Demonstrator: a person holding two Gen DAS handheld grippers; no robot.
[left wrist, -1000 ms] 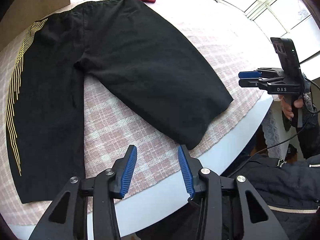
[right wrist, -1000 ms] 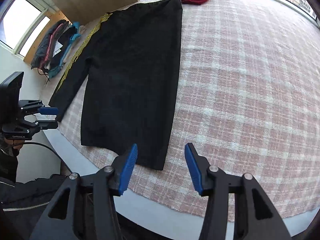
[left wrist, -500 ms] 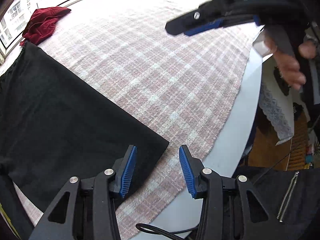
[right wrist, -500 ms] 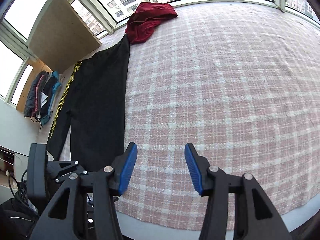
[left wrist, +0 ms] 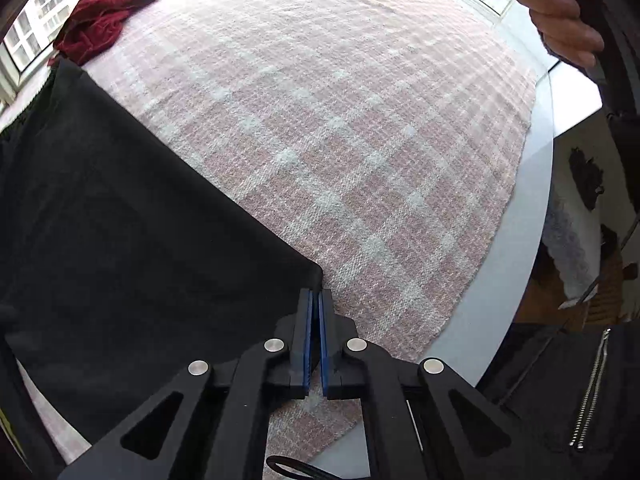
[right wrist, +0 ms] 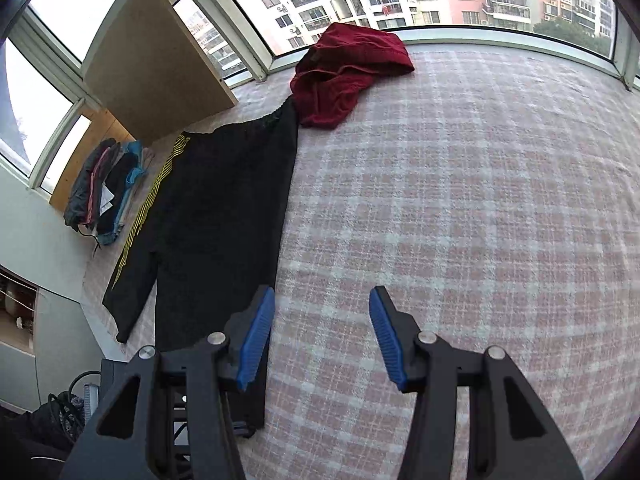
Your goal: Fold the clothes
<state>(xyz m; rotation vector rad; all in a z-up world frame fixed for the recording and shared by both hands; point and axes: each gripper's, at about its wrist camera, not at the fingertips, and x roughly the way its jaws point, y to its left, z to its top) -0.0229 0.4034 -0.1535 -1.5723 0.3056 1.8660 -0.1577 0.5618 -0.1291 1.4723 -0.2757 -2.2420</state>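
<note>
Black shorts [left wrist: 120,220] lie spread flat on the pink-and-white plaid cloth [left wrist: 360,140] that covers the round table [left wrist: 524,280]. One leg runs toward the near edge; the waistband is at the far side, just beside a crumpled dark red garment [right wrist: 348,68].

My left gripper [left wrist: 315,300] is clenched, its blue pads [left wrist: 306,340] pressed together at the outer hem corner of the near leg. I read the corner as pinched, though the black fabric there is too dark to be sure how much cloth is caught.

My right gripper [right wrist: 322,332] stands released, pads apart, nothing between them, above bare plaid just right of the shorts' outer edge.

Handling estimate: light, limp woven fabric, no stiffness. It should drape and drag, not hold shape. Matte surface, probably fair grip on the ribbed pads. A corner pinch alone will let the leg sag and twist; I would want the second hold on the waistband corner of the same side, so the edge lifts straight.

Yellow line print [right wrist: 148,208] runs down the far leg. The plaid cloth is coarse and nubbly, so it may cling.
</note>
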